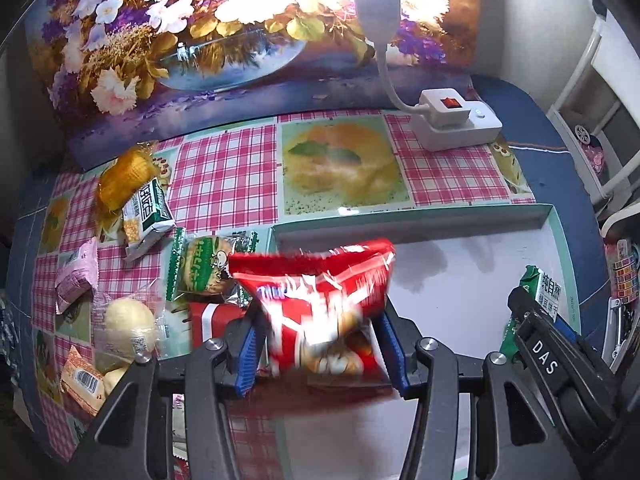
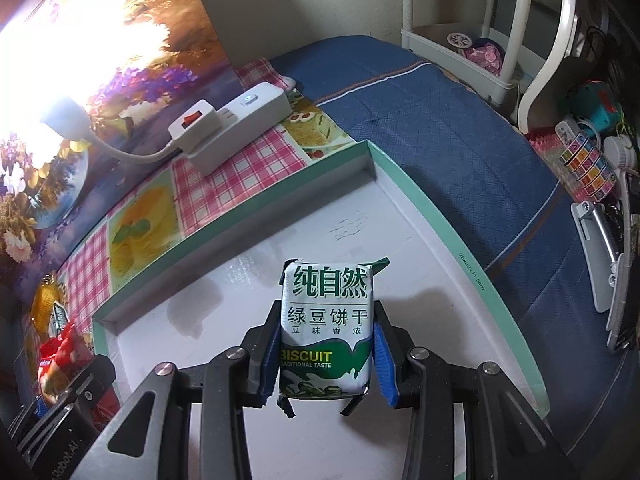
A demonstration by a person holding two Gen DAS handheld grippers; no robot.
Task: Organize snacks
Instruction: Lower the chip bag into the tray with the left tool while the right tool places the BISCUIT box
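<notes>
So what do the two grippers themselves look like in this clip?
Both are alike: black angular linkage arms joined by round silver pivot bolts, with ribbed blue pads on the fingers. The left gripper and right gripper match. White "DAS" lettering marks the right one's black body in the left wrist view.

Red snack bag (image 1: 320, 308) crumpled, green-white biscuit pack (image 2: 326, 328) upright, over tray (image 2: 432, 216)

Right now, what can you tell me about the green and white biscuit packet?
The biscuit packet is a small, puffy pillow-shaped pack in shiny wrapping, white on top and green below, with green Chinese characters, the word BISCUIT in yellow and pictures of green beans. Its ends have crimped green seams. It is upright, with the right gripper's blue jaws on both sides, above the white floor of the box with teal walls.
</notes>
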